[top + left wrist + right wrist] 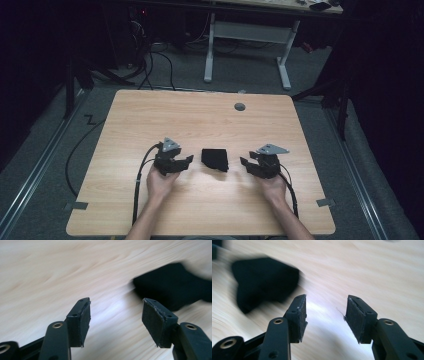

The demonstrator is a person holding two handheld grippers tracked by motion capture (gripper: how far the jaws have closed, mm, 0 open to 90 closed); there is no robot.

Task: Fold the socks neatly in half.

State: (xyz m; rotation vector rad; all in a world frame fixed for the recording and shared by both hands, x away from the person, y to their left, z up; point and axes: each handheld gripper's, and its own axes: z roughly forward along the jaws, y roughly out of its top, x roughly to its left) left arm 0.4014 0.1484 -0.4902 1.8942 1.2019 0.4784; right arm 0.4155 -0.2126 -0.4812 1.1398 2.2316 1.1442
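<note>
A small black folded cloth (pixel 215 159) lies flat on the wooden table (pixel 200 120), a little in front of its middle. My left gripper (pixel 186 161) rests just left of the cloth, jaws pointing right at it, open and empty. My right gripper (pixel 246 162) sits just right of the cloth, jaws pointing left, also open and empty. In the left gripper view the cloth (pixel 172 287) is blurred, beyond the right pad and clear of the gripper (pixel 116 311). The right gripper view has the cloth (pixel 262 280) off to the upper left of the open gripper (pixel 325 308).
A grey cable hole (pixel 240 106) sits near the table's far edge. Black cables (pixel 137 185) trail from the grippers off the near edge. Behind the table stands a white desk frame (pixel 245 35), with cables on the floor (pixel 150 65). Tape marks (pixel 76 205) flag the near corners.
</note>
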